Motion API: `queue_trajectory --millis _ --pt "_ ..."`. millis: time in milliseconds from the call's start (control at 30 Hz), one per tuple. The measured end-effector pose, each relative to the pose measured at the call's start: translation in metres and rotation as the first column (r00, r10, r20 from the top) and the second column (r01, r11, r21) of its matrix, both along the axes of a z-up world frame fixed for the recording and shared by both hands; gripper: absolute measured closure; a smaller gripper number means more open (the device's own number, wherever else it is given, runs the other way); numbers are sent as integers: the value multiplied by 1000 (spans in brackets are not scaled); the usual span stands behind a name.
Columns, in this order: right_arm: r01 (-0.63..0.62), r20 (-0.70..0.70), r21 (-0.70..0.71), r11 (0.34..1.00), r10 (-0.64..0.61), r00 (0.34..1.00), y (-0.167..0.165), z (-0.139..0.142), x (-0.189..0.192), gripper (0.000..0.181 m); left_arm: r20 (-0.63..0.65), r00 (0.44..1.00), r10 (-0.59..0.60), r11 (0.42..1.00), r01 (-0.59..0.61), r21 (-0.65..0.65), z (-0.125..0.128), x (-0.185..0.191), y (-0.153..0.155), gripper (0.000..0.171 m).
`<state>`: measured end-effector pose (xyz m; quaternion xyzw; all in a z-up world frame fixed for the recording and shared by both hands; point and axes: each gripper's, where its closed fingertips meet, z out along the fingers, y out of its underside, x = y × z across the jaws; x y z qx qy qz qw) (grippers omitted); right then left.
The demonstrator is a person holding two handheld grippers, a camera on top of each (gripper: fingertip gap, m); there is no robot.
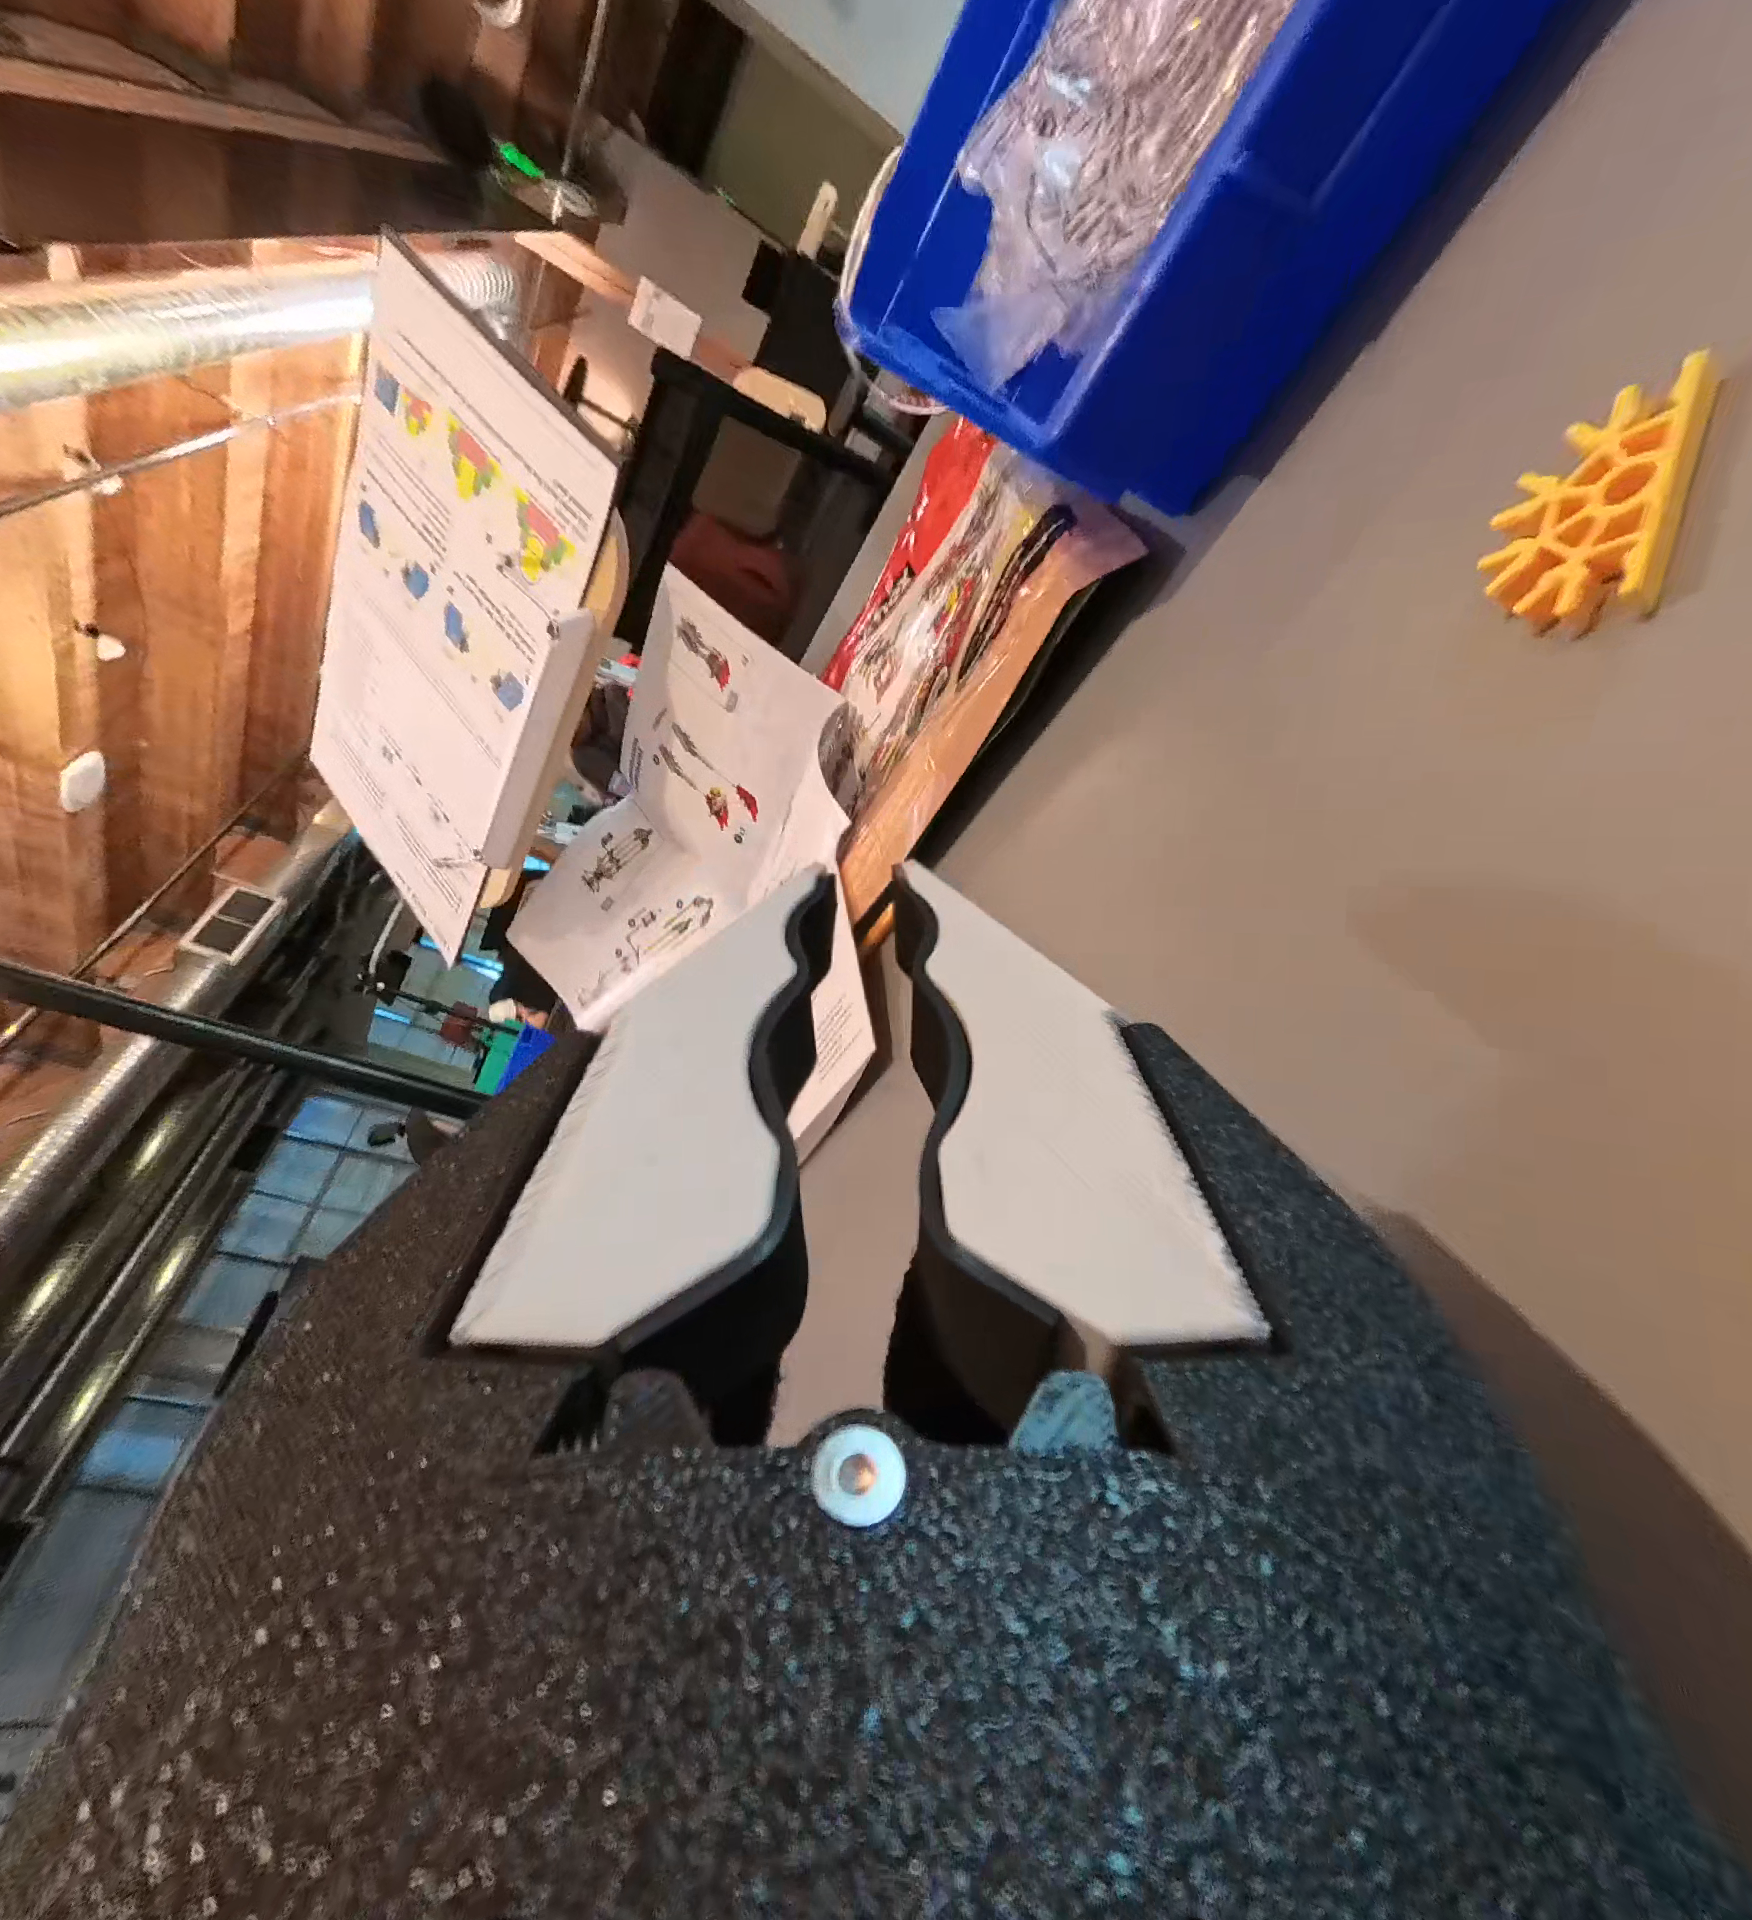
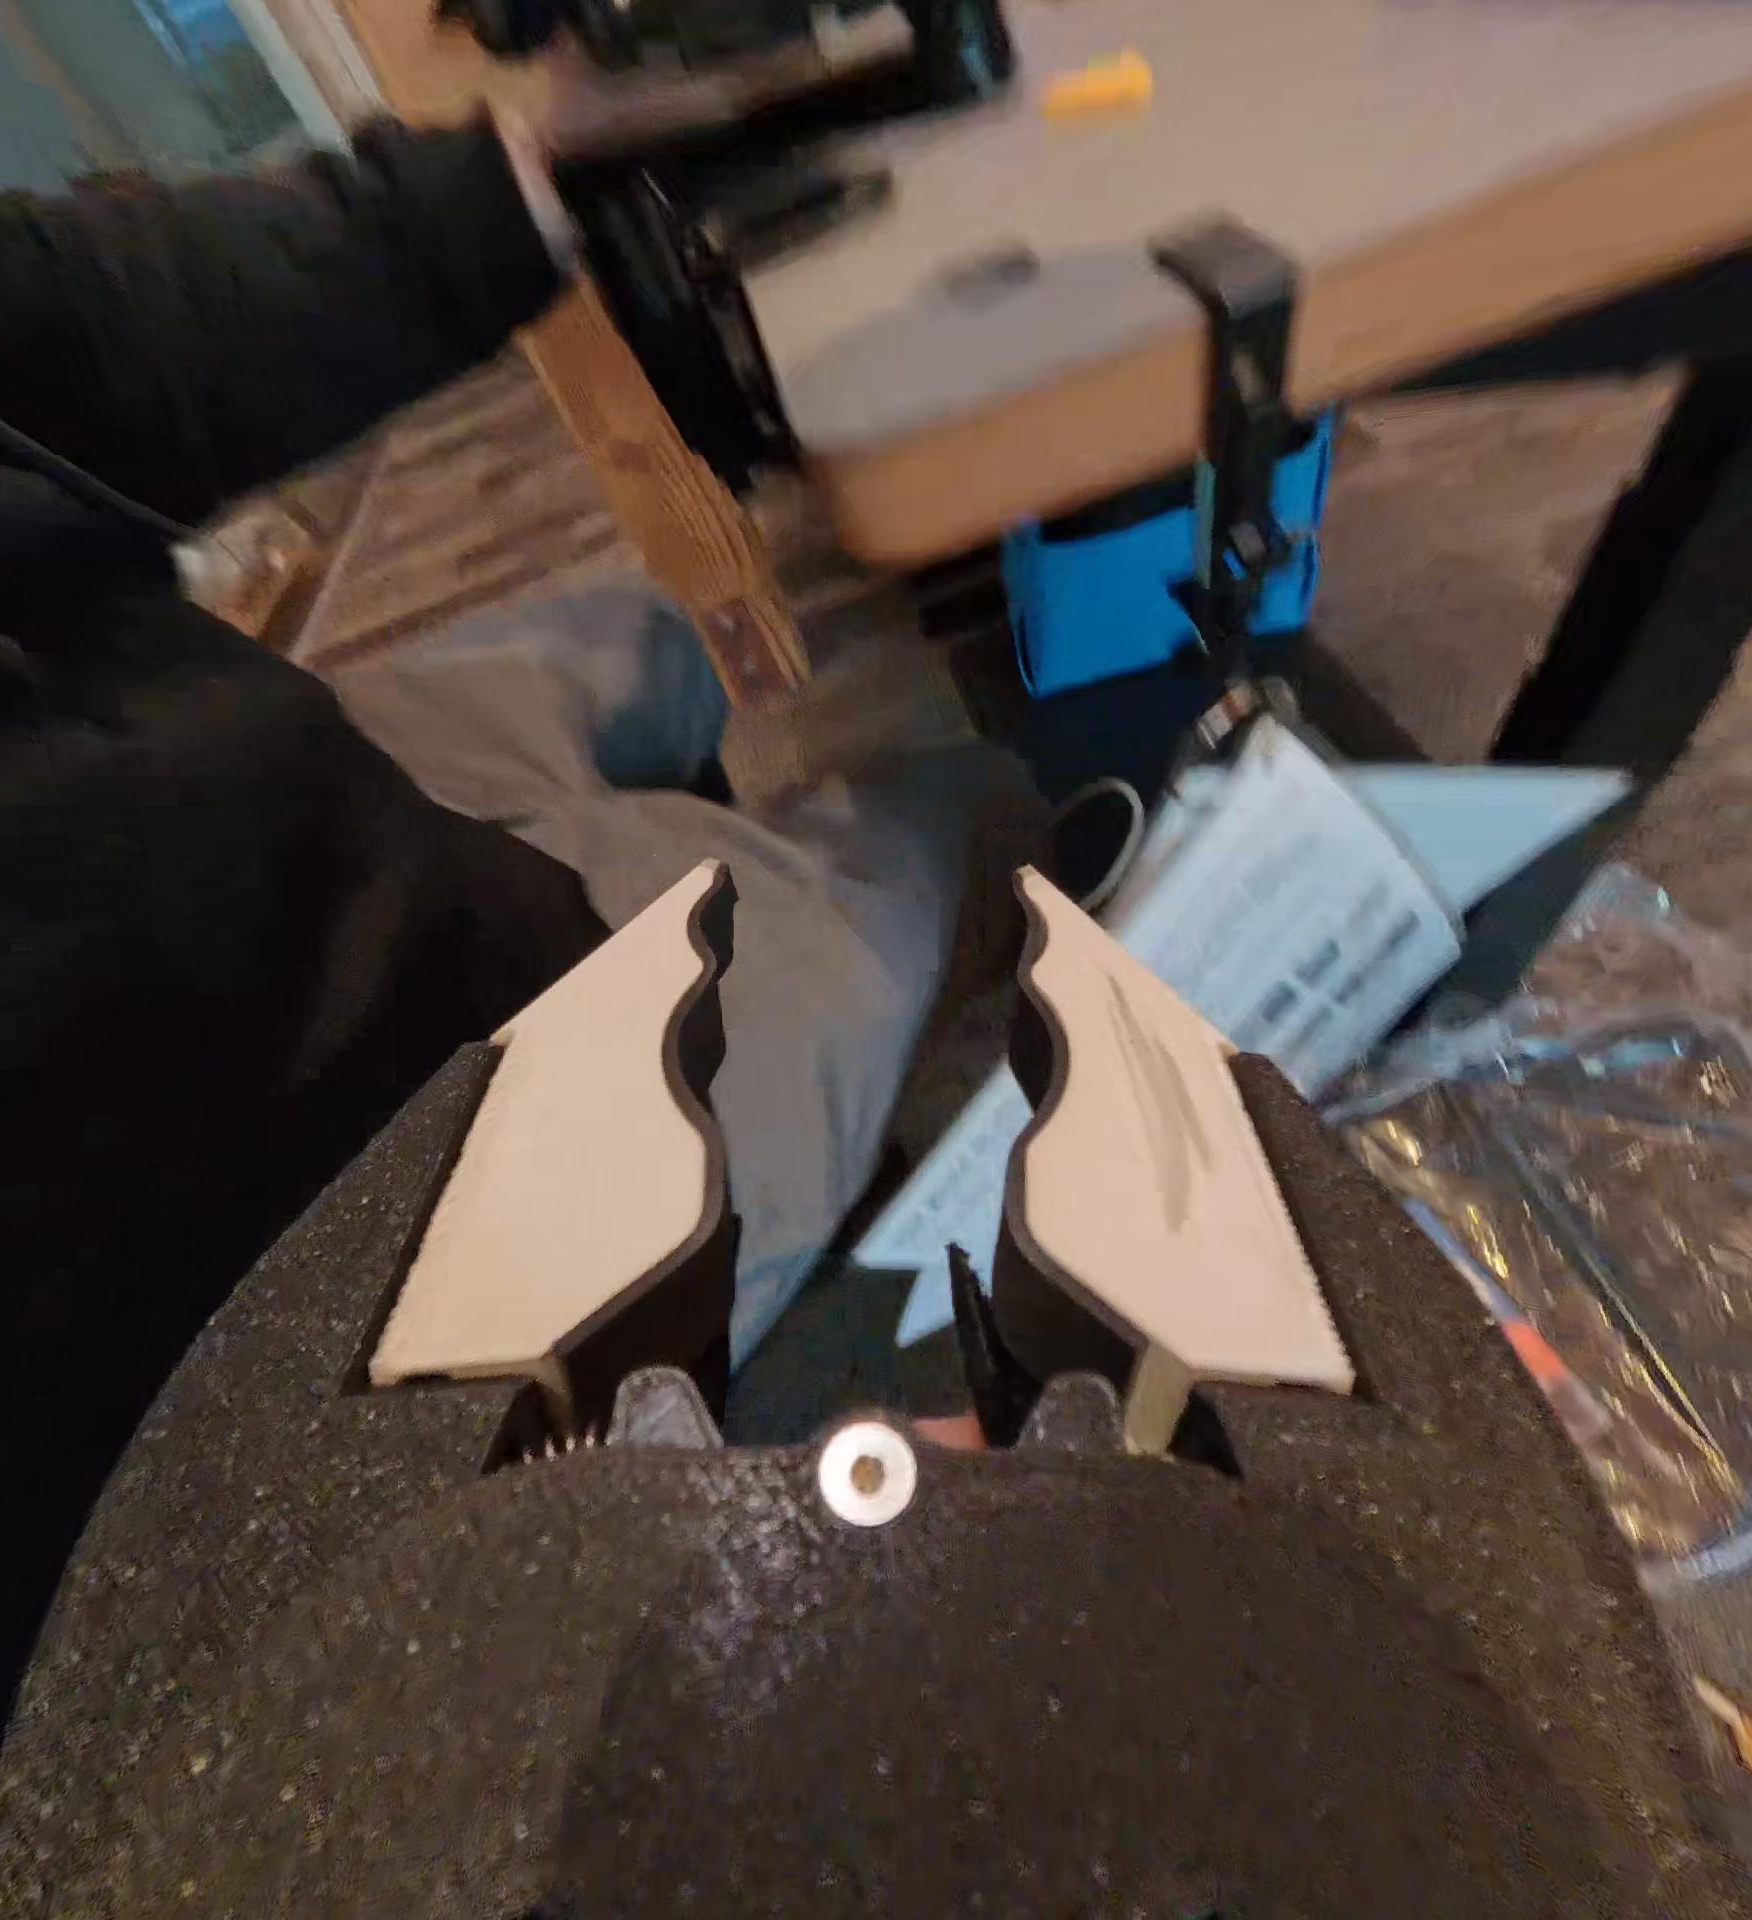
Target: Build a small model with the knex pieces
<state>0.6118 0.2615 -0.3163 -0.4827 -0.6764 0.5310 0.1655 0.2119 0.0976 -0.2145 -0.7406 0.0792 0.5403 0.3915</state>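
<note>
Both sets of jaws apart, empty. Level your left gripper (image 1: 864, 883); yellow piece (image 1: 1604, 499) lies on bench (image 1: 1423, 831), well apart from it. Steady your right gripper (image 2: 872, 883); view blurred.

Wooden ceiling (image 1: 124, 582), silver duct (image 1: 124, 332), grey tabletop (image 1: 1371, 831)

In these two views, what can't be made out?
- Left wrist view: blue bin cut off by the top edge; its bagged contents too blurred to identify.
- Left wrist view: manual partly hidden behind the left claw.
- Right wrist view: motion blur smears the table and clear bag.
</note>
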Motion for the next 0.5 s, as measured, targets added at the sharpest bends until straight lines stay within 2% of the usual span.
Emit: queue_trajectory --millis 100,233,367,433,500 --pt "36 97 6 999 -37 995 44 -56 13 128 8 997 78 997 -78 25 3 -7 -4 165" --pt "136 253 43 990 -142 957 109 -152 18 121 -14 974 225 968 -222 117 12 2 -13 171" --pt "310 432 45 950 -298 851 187 -275 21 113 -121 959 256 967 -253 39 5 6 5 171" --pt "415 470 58 908 -392 791 229 -338 20 113 -84 960 267 963 -262 67 8 -4 11 171" --pt "489 516 106 866 -468 717 267 -401 22 112 -46 952 304 952 -303 34 1 -14 11 171"
